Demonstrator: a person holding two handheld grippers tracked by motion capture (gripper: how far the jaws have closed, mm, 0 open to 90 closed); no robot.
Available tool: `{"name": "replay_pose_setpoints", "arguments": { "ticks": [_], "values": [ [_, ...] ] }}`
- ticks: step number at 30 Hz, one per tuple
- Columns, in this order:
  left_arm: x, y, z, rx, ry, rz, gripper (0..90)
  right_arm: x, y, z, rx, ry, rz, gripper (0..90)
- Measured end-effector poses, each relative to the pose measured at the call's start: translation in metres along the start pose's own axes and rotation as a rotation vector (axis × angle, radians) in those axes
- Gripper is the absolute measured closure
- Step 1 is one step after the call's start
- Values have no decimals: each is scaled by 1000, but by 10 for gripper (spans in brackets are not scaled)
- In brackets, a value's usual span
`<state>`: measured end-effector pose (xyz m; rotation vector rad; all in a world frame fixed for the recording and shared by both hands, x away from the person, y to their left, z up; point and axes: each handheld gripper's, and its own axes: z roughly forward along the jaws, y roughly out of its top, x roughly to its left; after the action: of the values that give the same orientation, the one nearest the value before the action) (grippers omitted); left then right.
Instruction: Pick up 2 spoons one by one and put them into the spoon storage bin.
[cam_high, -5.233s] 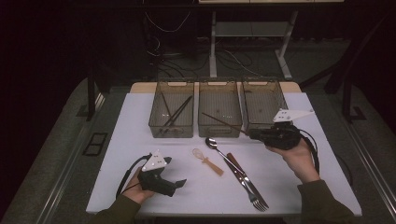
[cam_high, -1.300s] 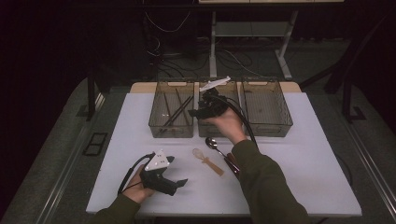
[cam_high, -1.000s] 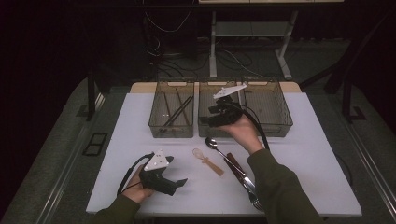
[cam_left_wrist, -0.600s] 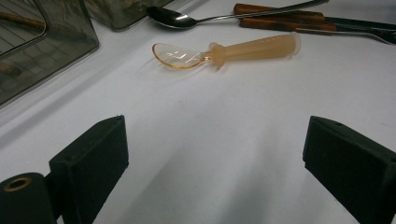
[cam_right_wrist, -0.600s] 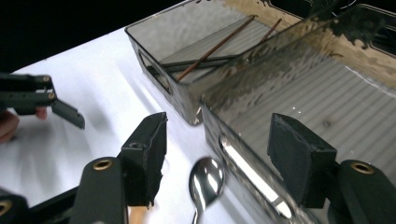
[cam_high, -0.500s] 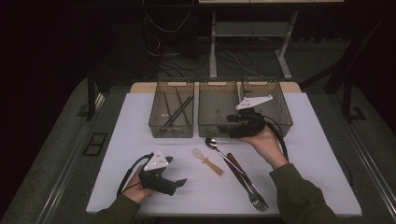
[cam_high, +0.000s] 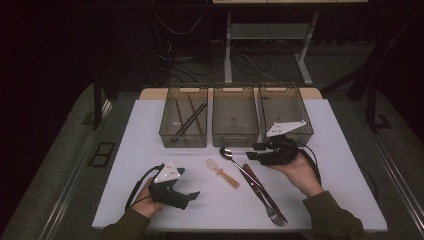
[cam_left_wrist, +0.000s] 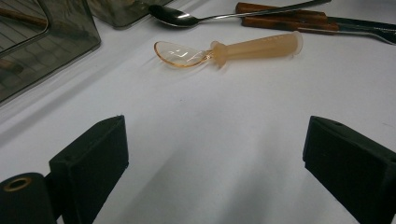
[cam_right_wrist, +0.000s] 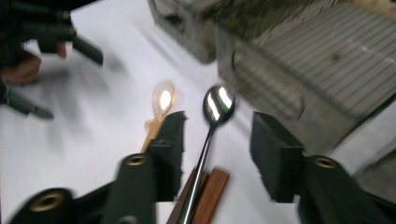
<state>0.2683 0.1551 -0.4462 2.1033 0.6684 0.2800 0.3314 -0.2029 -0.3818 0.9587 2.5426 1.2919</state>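
1. Steel, shiny and long-handled, the metal spoon (cam_high: 239, 164) lies on the white table (cam_high: 340, 150) before the middle bin (cam_high: 235, 117) in the high view, right gripper (cam_high: 255, 151) just beside it.
2. Left gripper view: the left gripper (cam_left_wrist: 215, 163) rests wide open and empty, the amber plastic spoon (cam_left_wrist: 229, 49) ahead.
3. Right gripper view: black jaws have just been closing, straddling the spoon's handle without touching it, above a wooden handle (cam_right_wrist: 205, 196).
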Motion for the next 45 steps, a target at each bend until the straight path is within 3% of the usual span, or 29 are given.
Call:
{"name": "replay_pose_setpoints", "arguments": {
  "ticks": [9,14,21,29,45],
  "values": [
    [-1,0,0,0,1,-5,58,16,-27,-3,62,16,-21,825],
    [-1,0,0,-1,2,-6,59,28,-38,-3,88,42,-32,890],
    [-2,0,0,6,3,0,58,39,-51,-1,122,52,-39,899],
    [-2,0,0,4,1,2,58,47,-53,10,157,68,-57,899],
    [-2,0,0,5,-1,0,58,34,-57,13,199,6,-58,900]
  ]
}}
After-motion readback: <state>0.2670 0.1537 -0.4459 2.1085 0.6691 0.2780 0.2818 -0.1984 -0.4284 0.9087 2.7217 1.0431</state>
